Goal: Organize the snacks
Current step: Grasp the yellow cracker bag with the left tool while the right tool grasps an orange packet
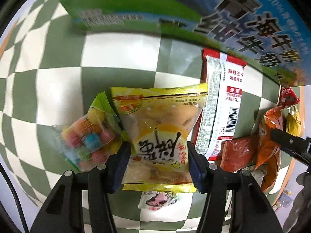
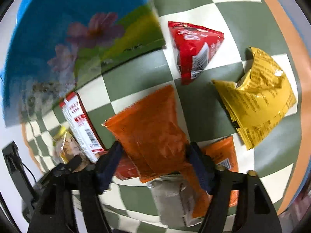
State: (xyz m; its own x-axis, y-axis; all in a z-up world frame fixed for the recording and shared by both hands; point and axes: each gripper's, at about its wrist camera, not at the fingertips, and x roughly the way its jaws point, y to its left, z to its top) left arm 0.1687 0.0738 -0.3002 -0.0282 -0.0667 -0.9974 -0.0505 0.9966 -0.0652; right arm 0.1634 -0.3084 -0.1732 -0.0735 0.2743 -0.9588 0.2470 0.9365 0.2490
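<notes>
1. The left tool is clenched on a yellow cake packet lying on the checkered counter.
2. The right tool straddles an orange sachet; whether it grips, I cannot tell.
3. Around it, a red packet at one o'clock and a yellow bag at three lie unsorted.

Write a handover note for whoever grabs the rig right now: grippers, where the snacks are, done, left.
Left gripper: pointing down, pads against both sides of the yellow cake packet; it lies on the checkered cloth, not lifted.
Right gripper: jaws straddle the orange sachet; whether the pads press cannot be told.
Snacks: candy-ball bag left of the cake packet, red-and-white bar to its right; red triangular pack and yellow foil pack beyond the orange sachet. Printed milk carton box stands behind the pile.
Done: nothing visibly sorted.
Left: lift both packets, place them, then the rest.
</notes>
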